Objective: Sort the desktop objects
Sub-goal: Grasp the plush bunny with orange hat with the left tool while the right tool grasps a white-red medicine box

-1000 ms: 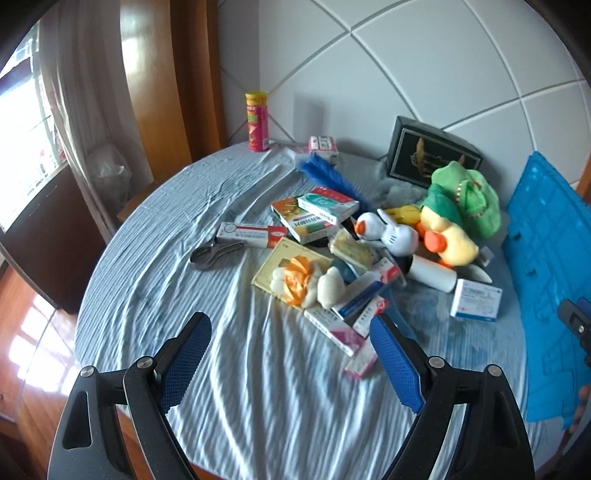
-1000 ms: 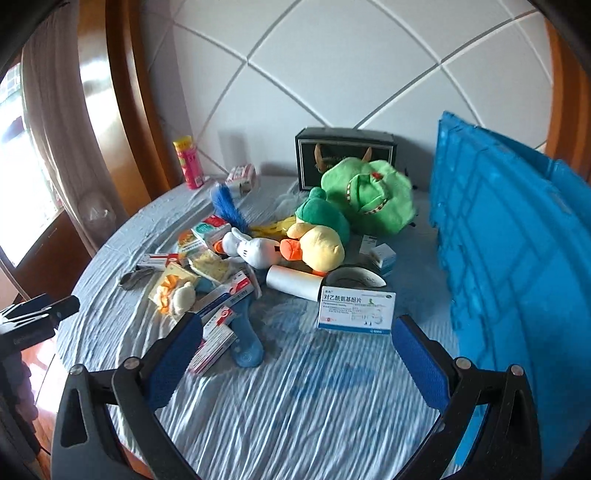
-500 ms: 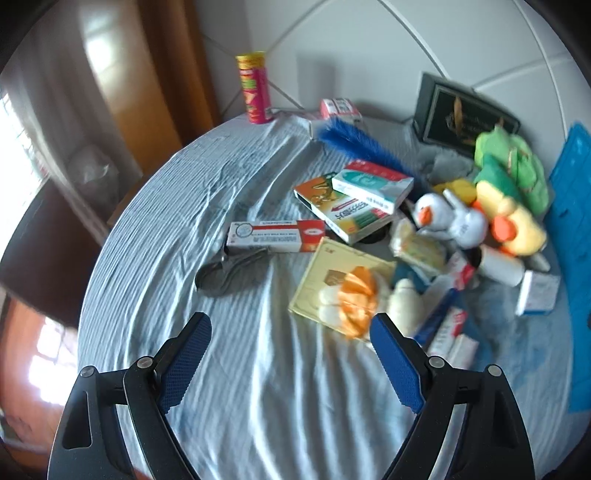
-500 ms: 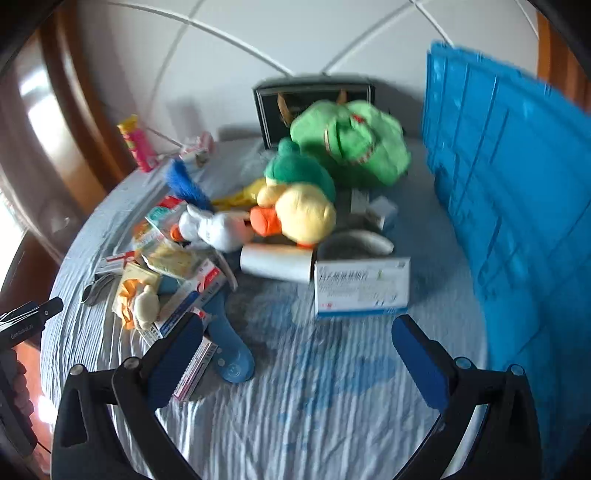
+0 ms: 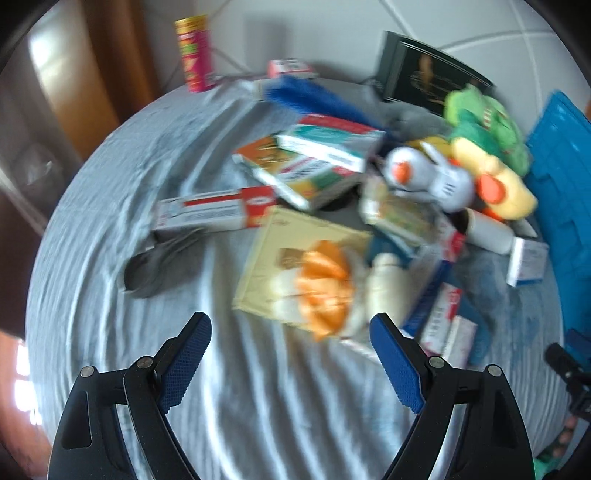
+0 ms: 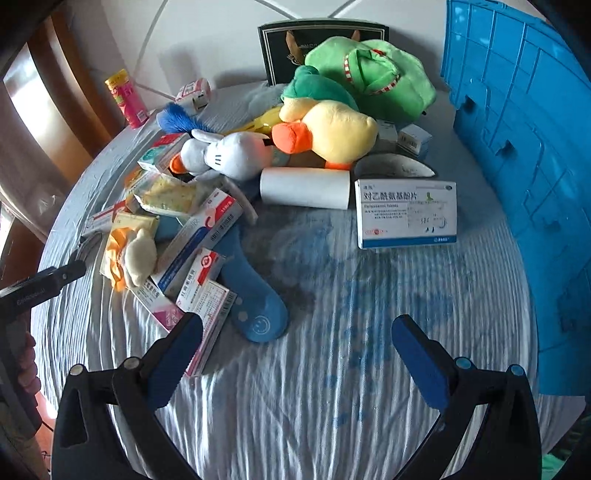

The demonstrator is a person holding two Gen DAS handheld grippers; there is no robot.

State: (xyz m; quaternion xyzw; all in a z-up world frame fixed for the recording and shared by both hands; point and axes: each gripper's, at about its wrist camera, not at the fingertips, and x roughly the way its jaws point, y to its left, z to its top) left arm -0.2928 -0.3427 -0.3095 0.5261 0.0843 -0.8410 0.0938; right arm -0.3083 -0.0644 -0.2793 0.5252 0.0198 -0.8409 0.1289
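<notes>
Desktop objects [image 6: 207, 206] heaped on the table [image 6: 332, 387], left claw [image 5: 291, 332] and right claw [image 6: 295, 328] both wide, empty.

1. A round table [image 6: 369, 369] draped in a wrinkled pale blue-grey cloth [image 5: 240, 406] fills the space beneath and ahead of both pairs of jaws.
2. Beyond the table, far ahead of the jaws, stands a white padded wall [image 6: 207, 33] crossed by diagonal seams.
3. To the left of the jaws, polished brown wood panelling [image 5: 99, 66] rises beside the wall.
4. Further left hangs a sheer pale curtain [image 5: 22, 122].
5. Bright daylight comes in at the left edge, glaring off the wood and a patch of reddish floor [image 5: 14, 365] below the table's rim.
</notes>
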